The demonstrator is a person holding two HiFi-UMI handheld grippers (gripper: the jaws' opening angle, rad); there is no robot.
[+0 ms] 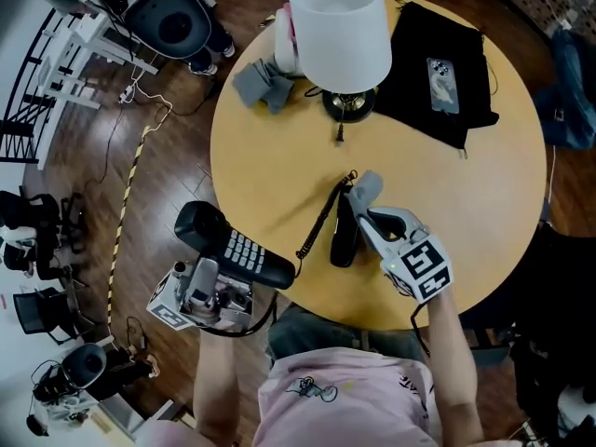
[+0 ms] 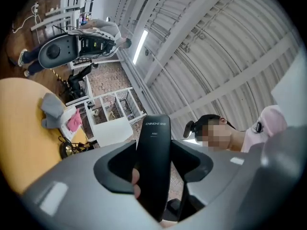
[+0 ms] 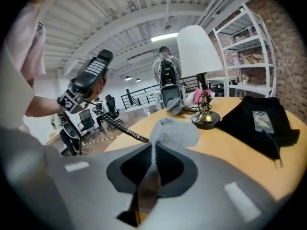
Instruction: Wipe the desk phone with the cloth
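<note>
While the left gripper (image 1: pixel 222 270) holds the handset (image 1: pixel 233 245) off the table's (image 1: pixel 279 147) near-left edge, keypad up, its jaws are closed on the handset's narrow black body (image 2: pixel 153 152), which fills the gap between them. A coiled cord (image 1: pixel 324 214) runs from the handset across the table to the base (image 1: pixel 344 236), which lies near the front edge. The right gripper (image 1: pixel 361 210) has its jaws pressed together on a fold of the grey cloth (image 3: pixel 175 131). The free end of the cloth (image 1: pixel 366 189) bunches just beside the base's far end; contact cannot be told. Farther back stand a lamp (image 1: pixel 340 26), a second grey cloth (image 1: pixel 264 84) and a black bag (image 1: pixel 414 63).
</note>
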